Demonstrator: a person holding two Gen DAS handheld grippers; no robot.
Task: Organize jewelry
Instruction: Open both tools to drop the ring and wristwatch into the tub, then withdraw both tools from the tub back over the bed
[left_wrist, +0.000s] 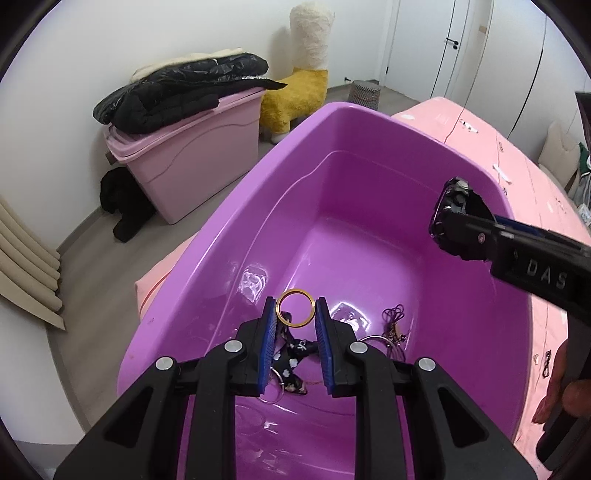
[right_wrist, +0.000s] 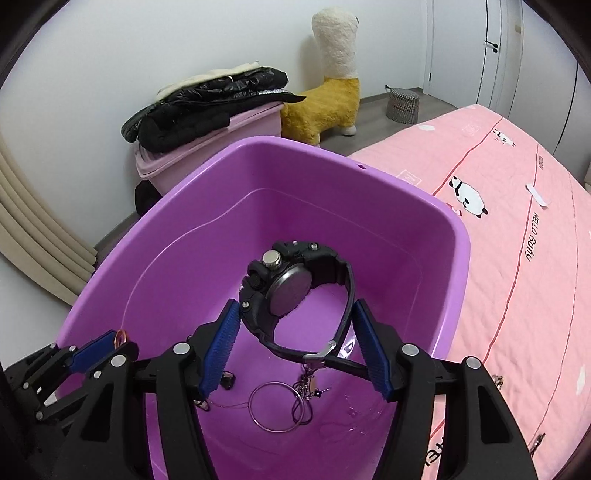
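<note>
The left gripper (left_wrist: 295, 314) is pinching a thin gold ring (left_wrist: 296, 308) over the glossy purple plastic tub (left_wrist: 229, 236); the right gripper (right_wrist: 295, 325) is clamping a chunky black wristwatch (right_wrist: 291, 291) there. Releasing carelessly is risking tangling with the chains below

One purple tub (right_wrist: 436, 206), one black watch (right_wrist: 291, 284), one gold ring (left_wrist: 296, 308), two grippers.

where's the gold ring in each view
Left wrist: gold ring low centre, between the left gripper's fingertips, over the purple bin.
Right wrist: ring far left, at that gripper's tip.
Shared landmark: the yellow alpaca toy behind the bin.
</note>
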